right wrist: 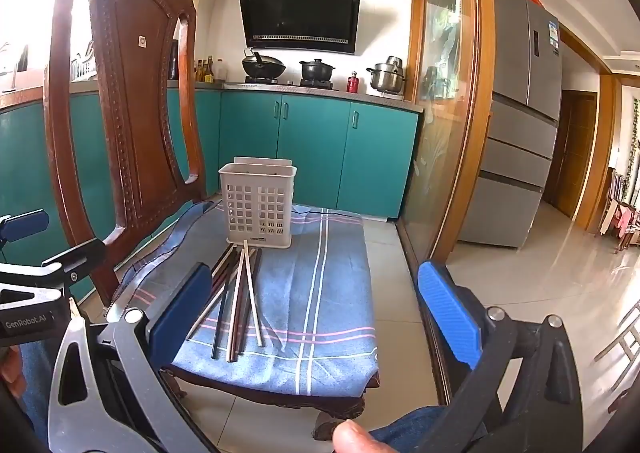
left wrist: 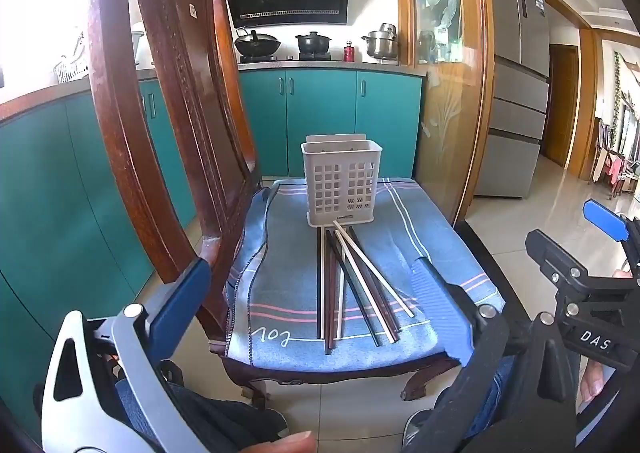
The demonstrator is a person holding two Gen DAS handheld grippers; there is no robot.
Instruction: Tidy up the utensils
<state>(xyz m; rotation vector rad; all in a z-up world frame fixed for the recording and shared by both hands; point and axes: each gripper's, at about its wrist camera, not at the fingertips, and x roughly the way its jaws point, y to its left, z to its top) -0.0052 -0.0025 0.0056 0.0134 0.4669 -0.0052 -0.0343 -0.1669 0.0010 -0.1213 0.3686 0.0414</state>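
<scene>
your left claw [left wrist: 320, 293] and right claw [right wrist: 316, 301] both gape apart, holding nothing, short of the chopsticks [left wrist: 352, 285] lying before the white holder [left wrist: 340, 181] on the chair's cloth [left wrist: 432, 221].

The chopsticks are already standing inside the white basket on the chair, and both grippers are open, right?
Not quite. The chopsticks are not in the white basket; they lie loose on the blue cloth in front of it, as the left wrist view shows. The rest holds: the basket stands on the chair, and the left gripper and right gripper are both open.
</scene>
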